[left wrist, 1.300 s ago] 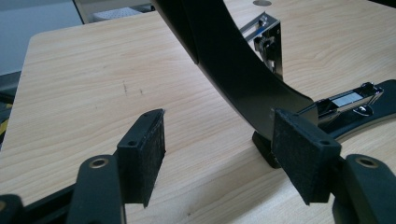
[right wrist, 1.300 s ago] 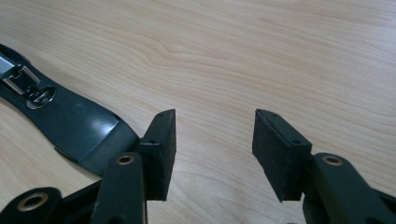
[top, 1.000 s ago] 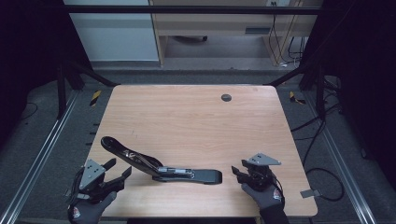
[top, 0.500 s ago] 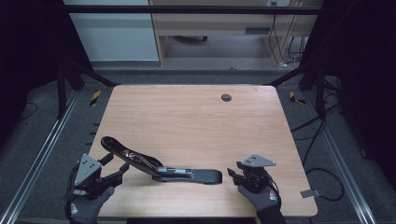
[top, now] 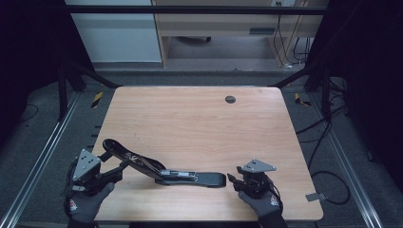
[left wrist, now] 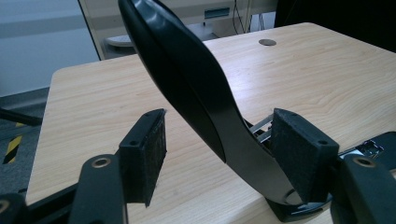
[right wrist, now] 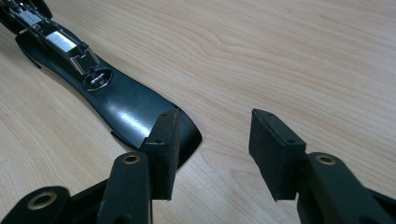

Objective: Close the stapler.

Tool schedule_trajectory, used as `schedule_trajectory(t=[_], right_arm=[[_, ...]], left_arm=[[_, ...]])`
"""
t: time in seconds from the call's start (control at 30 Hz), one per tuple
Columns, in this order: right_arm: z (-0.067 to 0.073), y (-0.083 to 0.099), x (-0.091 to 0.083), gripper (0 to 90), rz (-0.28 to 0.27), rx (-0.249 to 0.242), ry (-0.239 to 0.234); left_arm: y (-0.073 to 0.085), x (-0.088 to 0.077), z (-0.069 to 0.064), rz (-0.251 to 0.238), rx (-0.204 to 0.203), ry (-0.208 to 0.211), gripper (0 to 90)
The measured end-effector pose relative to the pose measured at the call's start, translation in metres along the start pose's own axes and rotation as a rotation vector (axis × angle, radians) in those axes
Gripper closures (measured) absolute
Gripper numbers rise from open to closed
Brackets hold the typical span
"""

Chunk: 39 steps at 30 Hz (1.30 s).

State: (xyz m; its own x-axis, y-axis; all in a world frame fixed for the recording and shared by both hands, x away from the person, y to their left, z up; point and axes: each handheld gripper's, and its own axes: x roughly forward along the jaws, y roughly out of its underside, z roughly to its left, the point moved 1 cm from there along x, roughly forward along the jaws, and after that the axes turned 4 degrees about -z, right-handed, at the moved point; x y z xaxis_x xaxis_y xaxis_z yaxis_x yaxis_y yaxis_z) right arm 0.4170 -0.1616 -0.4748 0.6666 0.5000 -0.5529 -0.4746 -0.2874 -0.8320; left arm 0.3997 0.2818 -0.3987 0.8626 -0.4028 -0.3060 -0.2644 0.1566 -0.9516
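Now the stapler (top: pixel 161 170) lies lengthwise left to right along the near bench (top: pixel 199 123) edge. Its raised arm stands between the left gripper (top: pixel 111 164) fingers (left wrist: pixel 144 154) (just been closing, one pad apparently touching, not clamped). The right gripper (top: pixel 234 179) gapes empty just beside its base tip.

1. Left gripper (top: pixel 111 168), lower left of the high view: black frame, grey three-cornered plate with dark dots on top.
2. Right gripper (top: pixel 233 179), lower right: same black build and grey plate.
3. Pads (left wrist: pixel 144 151) in the gripper views: rectangular, black and rough, each with small screw holes; brass-ringed pivots below.
4. Both hands wear dark grey gloves with a small red-and-white mark.
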Motion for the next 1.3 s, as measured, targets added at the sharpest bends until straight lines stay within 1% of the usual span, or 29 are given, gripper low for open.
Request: schedule_trajectory(t=[0.13,0.17,0.2,0.23,0.27,0.33,0.4,0.43,0.63,0.67,0.7,0.77,0.8,0.83,0.87,1.07,1.23,1.3], right_arm=[[0.003,0.000,0.001,53.6,0.006,-0.008,-0.006],[0.004,0.000,0.001,53.7,0.010,-0.004,-0.008],[0.005,0.000,0.002,53.8,0.010,-0.012,-0.009],[0.006,0.000,0.002,53.8,0.009,-0.006,-0.011],[0.006,0.000,0.003,54.1,0.003,-0.020,-0.012],[0.008,-0.001,0.004,54.8,0.009,-0.010,-0.019],[0.010,-0.001,0.005,55.8,0.009,-0.017,-0.019],[0.011,-0.001,0.005,56.5,0.010,-0.019,-0.026],[0.016,-0.002,0.008,63.1,0.026,-0.016,-0.042],[0.016,-0.002,0.009,64.2,0.025,-0.026,-0.045],[0.017,-0.002,0.009,65.2,0.032,-0.015,-0.050],[0.018,-0.002,0.011,67.6,0.033,-0.021,-0.053],[0.019,-0.003,0.011,68.7,0.035,-0.018,-0.052],[0.019,-0.002,0.012,70.8,0.036,-0.027,-0.049],[0.019,-0.002,0.012,72.3,0.037,-0.017,-0.055],[0.021,-0.003,0.014,81.8,0.038,-0.007,-0.061],[0.023,-0.001,0.018,86.2,0.059,0.001,-0.067],[0.024,0.000,0.022,87.5,0.065,-0.004,-0.071]], left_arm=[[-0.003,0.001,0.000,-0.003,0.002,0.000,38.6],[-0.004,0.001,0.000,-0.004,0.002,0.000,39.1],[-0.005,0.002,0.000,-0.004,0.002,-0.001,39.9],[-0.006,0.002,-0.001,-0.003,0.004,-0.003,40.8],[-0.007,0.003,-0.001,0.000,0.007,-0.009,41.0],[-0.008,0.004,-0.001,0.001,0.011,-0.015,41.9],[-0.009,0.005,-0.001,0.001,0.006,-0.016,42.9],[-0.009,0.005,0.000,0.001,0.004,-0.016,43.5],[-0.010,0.009,0.001,0.005,0.002,-0.019,46.2],[-0.010,0.009,0.001,0.006,0.001,-0.019,47.0],[-0.010,0.009,0.002,0.006,-0.001,-0.021,47.7],[-0.010,0.009,0.003,0.006,-0.005,-0.019,49.7],[-0.010,0.009,0.003,0.006,-0.008,-0.017,50.1],[-0.010,0.009,0.003,0.004,-0.009,-0.016,50.3],[-0.009,0.009,0.003,0.004,-0.009,-0.015,50.5],[-0.009,0.008,0.004,0.005,-0.017,-0.010,51.2],[-0.009,0.008,0.004,0.008,-0.026,-0.007,51.9],[-0.009,0.008,0.004,0.009,-0.028,-0.007,52.0]])
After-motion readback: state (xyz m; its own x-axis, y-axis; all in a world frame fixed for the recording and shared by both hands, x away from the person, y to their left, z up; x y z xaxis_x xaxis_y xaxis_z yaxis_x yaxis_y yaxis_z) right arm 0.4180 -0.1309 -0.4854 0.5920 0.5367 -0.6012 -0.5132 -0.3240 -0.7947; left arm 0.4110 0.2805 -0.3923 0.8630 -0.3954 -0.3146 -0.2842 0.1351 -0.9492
